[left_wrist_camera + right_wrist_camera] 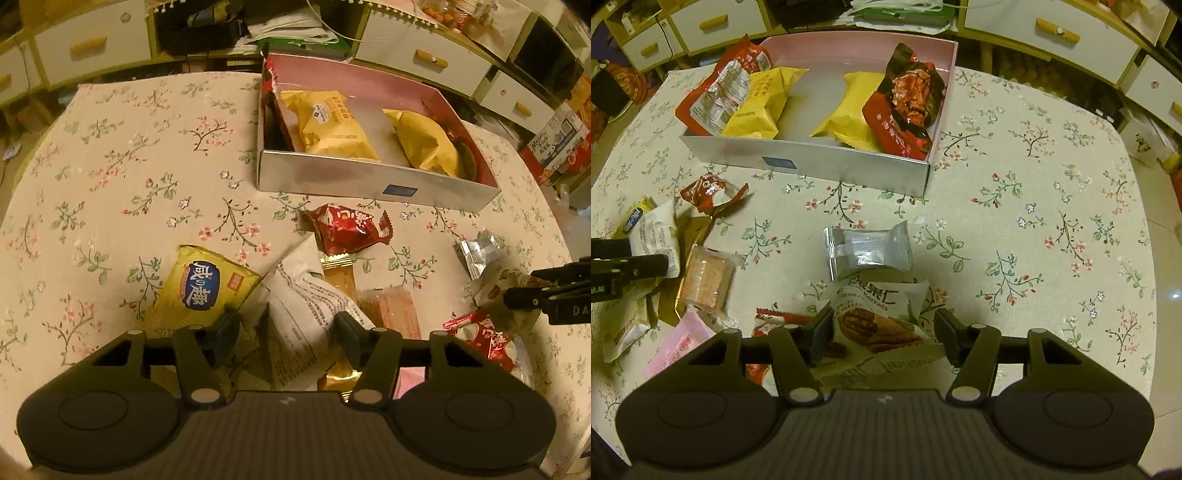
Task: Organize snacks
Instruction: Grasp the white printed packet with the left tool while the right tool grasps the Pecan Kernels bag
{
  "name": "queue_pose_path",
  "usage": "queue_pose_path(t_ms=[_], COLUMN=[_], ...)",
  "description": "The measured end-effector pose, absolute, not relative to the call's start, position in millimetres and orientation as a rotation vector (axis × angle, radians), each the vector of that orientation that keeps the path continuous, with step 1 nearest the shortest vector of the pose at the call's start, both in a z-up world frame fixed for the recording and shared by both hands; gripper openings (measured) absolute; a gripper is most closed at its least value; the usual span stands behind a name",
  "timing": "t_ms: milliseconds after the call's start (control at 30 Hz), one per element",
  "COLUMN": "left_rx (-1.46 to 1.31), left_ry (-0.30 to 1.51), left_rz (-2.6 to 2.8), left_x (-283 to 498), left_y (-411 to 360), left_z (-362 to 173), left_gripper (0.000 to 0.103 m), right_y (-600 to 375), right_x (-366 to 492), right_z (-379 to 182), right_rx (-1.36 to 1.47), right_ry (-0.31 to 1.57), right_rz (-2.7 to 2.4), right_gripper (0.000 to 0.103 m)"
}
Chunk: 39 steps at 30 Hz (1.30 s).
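A: Left tool [286,334], status?
B: It is pointing steeply down at the counter [122,155], jaws standing at a middling width. The white printed packet [306,306] is lying between the fingers; whether the pads are pressing on it I cannot tell.

A: Items around that tool?
B: The yellow packet with the blue label [201,286] is lying just left of its left finger, touching the white packet. A gold wrapper [338,271] and a pink wafer pack [393,308] are lying just past its right finger. A red candy packet [349,229] is sitting further ahead, a silver pouch [478,254] ahead and to the right.

A: Right tool [882,332]?
B: Also angling down, jaws at a middling width. The pecan kernel packet [877,319] is lying between them. The left finger is looking close to the packet's edge; the right finger is standing clear of it.

A: Around it?
B: The silver pouch [866,251] is lying just ahead of the fingertips, touching the pecan packet's far edge. The wafer pack [707,280] is sitting to the left, beside the left tool.

A: The box?
B: The silver-walled box [812,157] with the pink inside is standing well ahead of both tools. It is holding two yellow packets [764,105], a red-and-white bag [720,92] at its left end, and a dark red bag [908,99] at its right end.
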<state>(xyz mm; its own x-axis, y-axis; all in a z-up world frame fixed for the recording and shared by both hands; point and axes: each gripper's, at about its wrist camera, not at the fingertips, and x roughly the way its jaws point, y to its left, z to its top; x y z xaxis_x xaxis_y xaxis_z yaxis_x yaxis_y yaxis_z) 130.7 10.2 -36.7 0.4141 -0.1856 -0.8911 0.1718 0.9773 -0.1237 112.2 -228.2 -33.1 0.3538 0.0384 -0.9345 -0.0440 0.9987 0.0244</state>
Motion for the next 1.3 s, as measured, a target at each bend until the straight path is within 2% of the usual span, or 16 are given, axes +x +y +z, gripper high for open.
queue_pose_path(t_ms=[200, 333, 467, 533, 600, 633, 667, 733, 833, 900, 933, 967, 1000, 1033, 1100, 1300], left_rx=[-0.019, -0.025, -0.023, -0.019, -0.005, -0.002, -0.001, -0.014, -0.045, -0.044, -0.036, -0.035, -0.039, -0.047, -0.077, -0.064], left_ry=[1.104, 1.099, 1.087, 1.086, 1.085, 1.086, 1.088, 1.095, 1.100, 1.096, 1.097, 1.095, 1.090, 1.089, 1.093, 1.093], left_rz=[-0.237, -0.251, -0.269, -0.280, -0.282, -0.280, -0.278, -0.277, -0.284, -0.283, -0.292, -0.298, -0.298, -0.298, -0.300, -0.250], left_x=[131, 131, 129, 129, 128, 128, 129, 130, 133, 133, 133, 133, 133, 134, 136, 144], left_y=[12, 13, 13, 11, 8, 7, 7, 9, 12, 11, 9, 8, 7, 6, 7, 9], left_z=[-32, -28, -24, -23, -24, -24, -25, -27, -29, -30, -30, -31, -31, -31, -34, -44], left_gripper=[0.045, 0.039, 0.029, 0.029, 0.029, 0.029, 0.029, 0.029, 0.033, 0.044, 0.052, 0.065, 0.071, 0.071, 0.074, 0.075], right_y=[-226, -224, -223, -222, -222, -222, -222, -221, -222, -226, -227, -227, -227, -227, -225, -217], right_x=[112, 112, 111, 111, 111, 111, 111, 110, 109, 109, 108, 108, 107, 107, 108, 109], right_z=[-26, -19, -11, -8, -7, -6, -8, -14, -16, -14, -13, -14, -15, -17, -25, -39], right_rx=[0.004, 0.021, 0.034, 0.038, 0.042, 0.041, 0.037, 0.034, 0.048, 0.072, 0.070, 0.058, 0.045, 0.038, 0.032, -0.018], right_ry=[1.196, 1.175, 1.150, 1.143, 1.137, 1.135, 1.141, 1.163, 1.170, 1.181, 1.179, 1.178, 1.181, 1.189, 1.229, 1.271], right_rz=[0.052, 0.064, 0.076, 0.082, 0.087, 0.087, 0.087, 0.104, 0.101, 0.097, 0.089, 0.085, 0.085, 0.086, 0.087, 0.085], right_gripper=[0.049, 0.044, 0.035, 0.031, 0.024, 0.010, 0.006, 0.008, 0.022, 0.051, 0.057, 0.065, 0.065, 0.065, 0.056, 0.049])
